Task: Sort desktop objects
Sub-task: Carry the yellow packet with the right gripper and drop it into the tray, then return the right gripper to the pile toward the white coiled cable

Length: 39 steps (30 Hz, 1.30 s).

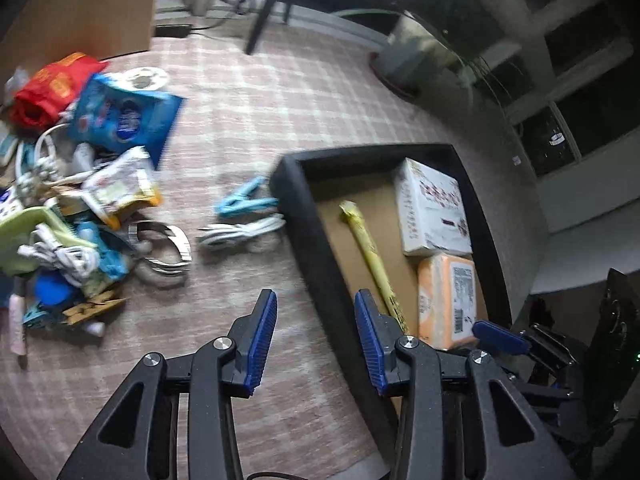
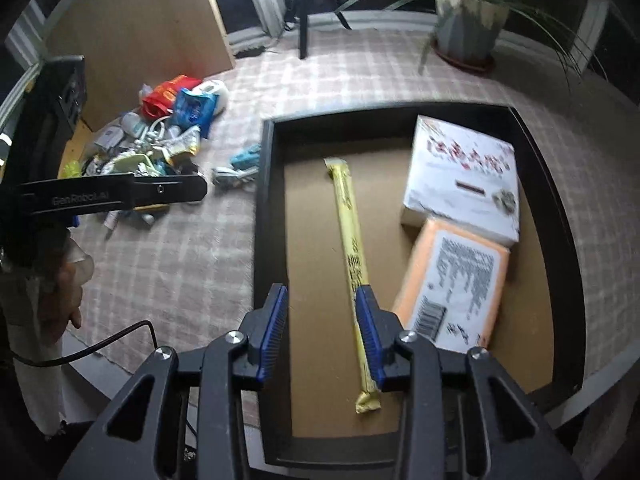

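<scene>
In the left wrist view, the left gripper [image 1: 315, 338] hangs over the plaid tablecloth [image 1: 260, 120] with its jaws spread wide and nothing between them. Its right finger overlaps the near rim of the black tray [image 1: 304, 216]. Inside the tray lie 3 things: a long yellow stick packet [image 1: 374, 256], a white box [image 1: 434, 210] and an orange packet [image 1: 448, 300] touching the box's near side. Just left of the tray, on the cloth, lie a blue clip [image 1: 240, 199] and a coiled white cable [image 1: 240, 234]. Farther left sits the unsorted pile [image 1: 76, 184], topped by a blue snack bag [image 1: 124, 118] and a red bag [image 1: 50, 88].

In the right wrist view, the right gripper [image 2: 321, 334] hovers above the tray [image 2: 262, 240], jaws wide apart and empty. The yellow stick packet [image 2: 350, 240] runs lengthwise on the tray's brown floor, its near part passing behind the right finger. The white box [image 2: 464, 176] and orange packet [image 2: 460, 280] lie along the tray's right side. The pile [image 2: 160, 140] lies well to the left, and a potted plant [image 2: 466, 20] stands beyond the tray.
</scene>
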Tool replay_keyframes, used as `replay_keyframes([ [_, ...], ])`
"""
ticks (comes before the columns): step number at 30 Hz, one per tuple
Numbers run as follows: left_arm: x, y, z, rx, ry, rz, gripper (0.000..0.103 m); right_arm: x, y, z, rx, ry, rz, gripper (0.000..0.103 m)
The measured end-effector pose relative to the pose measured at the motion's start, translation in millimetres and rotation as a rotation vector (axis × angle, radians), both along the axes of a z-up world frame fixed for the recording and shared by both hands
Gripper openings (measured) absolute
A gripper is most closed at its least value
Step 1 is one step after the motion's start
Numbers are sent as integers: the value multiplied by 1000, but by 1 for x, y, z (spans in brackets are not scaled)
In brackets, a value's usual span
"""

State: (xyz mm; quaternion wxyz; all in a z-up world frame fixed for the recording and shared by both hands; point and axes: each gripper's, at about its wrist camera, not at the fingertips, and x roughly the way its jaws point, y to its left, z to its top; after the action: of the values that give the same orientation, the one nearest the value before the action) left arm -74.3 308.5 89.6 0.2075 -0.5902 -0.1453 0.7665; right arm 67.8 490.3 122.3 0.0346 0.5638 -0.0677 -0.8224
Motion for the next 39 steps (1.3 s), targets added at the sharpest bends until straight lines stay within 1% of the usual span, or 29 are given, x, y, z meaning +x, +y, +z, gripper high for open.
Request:
replay_keyframes([
  [4,-6,-31,-1,-21,3,73,39,-12,-16,6,-25,17,35,35],
  [6,-11,-53,-1,-46,15,113,39,-24,-28,8,-46,19,62,35],
  [9,-21,-88,-2,-70,10,179,39,-42,-50,11,-64,27,106,35],
  [13,-30,-146,-13,-78,-31,269,39,-82,-96,9,-157,10,193,35],
  [15,-30,-164,-19,-72,-49,296,39,-102,-120,4,-202,-14,224,35],
  [19,-29,-191,-31,-66,-69,337,39,-141,-168,-6,-220,-46,280,33],
  [22,-35,-202,-36,-58,-75,372,39,-169,-198,-15,-194,-63,302,31],
  [25,-46,-204,-41,-63,-71,374,38,-196,-215,-28,-203,-100,298,30],
  [26,-49,-203,-43,-67,-70,372,38,-206,-220,-34,-192,-129,434,28],
  [28,-56,-203,-47,-95,-64,378,38,-218,-231,-45,-174,-149,434,27],
  [30,-63,-206,-54,-125,-67,388,36,-229,-241,-56,-155,-170,438,25],
  [33,-70,-215,-72,-70,-109,414,36,-240,-249,-73,-129,-195,423,25],
  [35,-69,-217,-79,-39,-124,420,35,-240,-250,-79,-123,-197,421,24],
  [37,-64,-214,-83,-15,-129,406,35,-230,-251,-77,-90,-178,445,24],
  [39,-57,-207,-82,-10,-126,376,35,-218,-251,-75,-68,-167,480,24],
])
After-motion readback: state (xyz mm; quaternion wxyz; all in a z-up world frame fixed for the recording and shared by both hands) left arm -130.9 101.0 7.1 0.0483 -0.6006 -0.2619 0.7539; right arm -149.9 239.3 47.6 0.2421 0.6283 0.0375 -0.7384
